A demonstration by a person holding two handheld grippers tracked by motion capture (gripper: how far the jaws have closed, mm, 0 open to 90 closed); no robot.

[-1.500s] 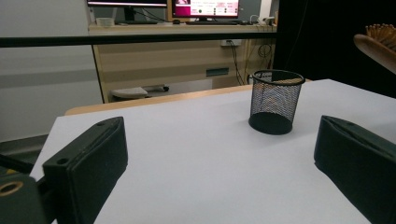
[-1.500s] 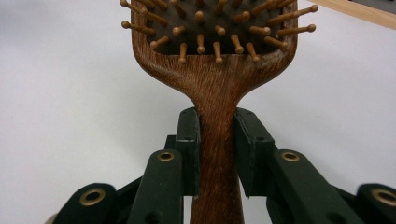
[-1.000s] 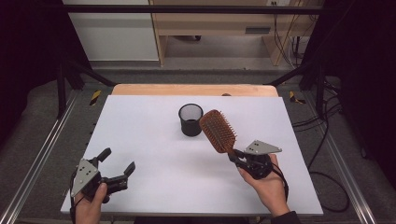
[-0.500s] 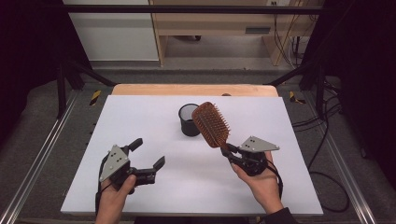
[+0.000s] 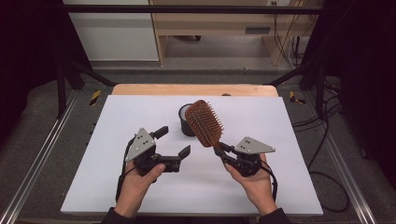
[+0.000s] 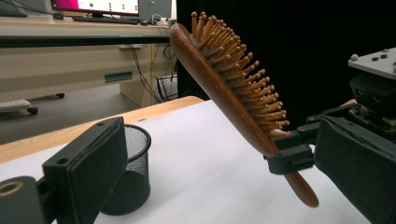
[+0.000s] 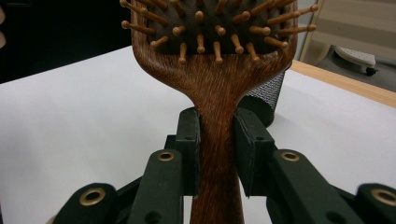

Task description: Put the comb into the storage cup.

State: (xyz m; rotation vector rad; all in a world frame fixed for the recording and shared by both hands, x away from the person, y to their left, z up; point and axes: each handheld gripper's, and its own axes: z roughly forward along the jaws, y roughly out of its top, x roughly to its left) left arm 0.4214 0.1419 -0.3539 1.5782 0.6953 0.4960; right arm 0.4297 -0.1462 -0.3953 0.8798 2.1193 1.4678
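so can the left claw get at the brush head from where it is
Probably yes: the left claw is open, and bare table lies between it and the brush, held up by the right claw.

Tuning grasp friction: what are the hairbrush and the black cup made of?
Hairbrush: looks like wood, brown, visible grain on the handle, smooth satin finish; its pins seem wooden too, with rounded tips. Black cup: likely metal wire mesh, matte black; the wall shows a fine see-through grid with a solid rim.
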